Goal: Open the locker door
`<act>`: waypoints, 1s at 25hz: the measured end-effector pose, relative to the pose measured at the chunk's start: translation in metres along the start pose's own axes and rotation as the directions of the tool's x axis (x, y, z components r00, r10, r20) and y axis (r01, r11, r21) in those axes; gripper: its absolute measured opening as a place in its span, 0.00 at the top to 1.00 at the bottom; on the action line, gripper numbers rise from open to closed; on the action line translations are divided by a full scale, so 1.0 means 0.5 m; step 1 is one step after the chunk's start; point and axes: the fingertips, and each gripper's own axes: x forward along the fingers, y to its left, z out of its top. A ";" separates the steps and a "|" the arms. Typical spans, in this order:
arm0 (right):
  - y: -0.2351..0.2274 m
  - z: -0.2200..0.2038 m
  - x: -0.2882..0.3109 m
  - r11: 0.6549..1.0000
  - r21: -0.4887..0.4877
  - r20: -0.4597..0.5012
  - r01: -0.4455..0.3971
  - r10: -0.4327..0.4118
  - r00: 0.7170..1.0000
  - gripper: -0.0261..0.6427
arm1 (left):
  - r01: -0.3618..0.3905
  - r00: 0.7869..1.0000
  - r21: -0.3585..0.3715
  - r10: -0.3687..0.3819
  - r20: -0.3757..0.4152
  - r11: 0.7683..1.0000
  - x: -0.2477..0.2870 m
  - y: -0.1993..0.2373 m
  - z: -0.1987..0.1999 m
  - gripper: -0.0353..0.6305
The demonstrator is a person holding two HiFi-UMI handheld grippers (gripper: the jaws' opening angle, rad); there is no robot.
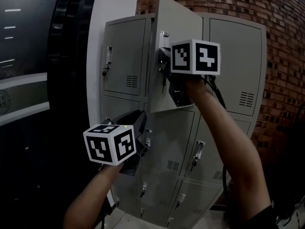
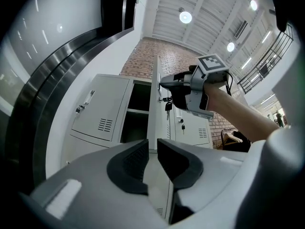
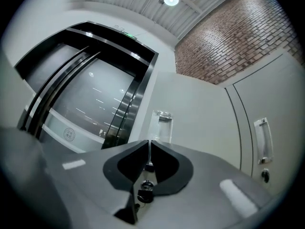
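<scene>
The grey top-middle locker door (image 1: 174,27) stands swung partly out from the bank of lockers, its edge (image 2: 152,109) facing the left gripper view. My right gripper (image 1: 164,63) (image 2: 164,84) is at the door's lock side, its jaws drawn together (image 3: 149,144) on the lower end of the small metal handle (image 3: 162,125). Below the handle, a lock with a key (image 3: 144,194) (image 2: 167,106) hangs. My left gripper (image 1: 142,122) floats lower, in front of the second row. Its jaws (image 2: 152,159) stand a narrow gap apart with nothing between them.
Closed grey lockers flank the open door on the left (image 1: 125,56) and right (image 1: 236,61), with more rows below (image 1: 171,142). A red brick wall (image 1: 281,56) is behind on the right, a white column (image 1: 102,13) and dark glass wall (image 1: 28,104) on the left.
</scene>
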 end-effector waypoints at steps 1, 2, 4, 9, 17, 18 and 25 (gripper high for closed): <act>0.000 -0.004 -0.010 1.000 -0.004 -0.005 0.001 -0.001 1.000 0.94 | -0.002 1.000 -0.001 0.002 -0.001 1.000 -0.004 -0.007 -0.001 0.88; -0.001 -0.008 -0.020 1.000 -0.006 -0.009 0.002 -0.003 1.000 0.94 | -0.004 1.000 -0.001 0.004 -0.002 1.000 -0.007 -0.015 -0.001 0.88; -0.005 -0.017 -0.042 1.000 -0.001 -0.015 0.005 -0.005 1.000 0.94 | -0.010 1.000 -0.002 0.010 0.001 1.000 -0.014 -0.029 -0.001 0.88; 0.004 -0.056 -0.105 1.000 0.016 -0.020 -0.012 0.012 1.000 0.94 | -0.042 0.999 -0.008 0.042 0.004 0.999 -0.045 -0.062 -0.009 0.88; 0.087 -0.098 -0.244 0.997 -0.003 0.043 -0.081 0.081 0.996 0.95 | -0.096 0.995 0.005 0.096 -0.038 0.995 -0.098 -0.114 -0.037 0.91; 0.099 -0.110 -0.258 0.996 0.001 0.039 -0.090 0.090 0.995 0.95 | -0.097 0.994 0.007 0.097 -0.042 0.995 -0.105 -0.121 -0.039 0.91; 0.169 -0.206 -0.341 0.995 0.046 -0.021 -0.086 0.087 0.996 0.95 | -0.087 0.994 -0.005 0.087 -0.060 0.996 -0.168 -0.161 -0.051 0.94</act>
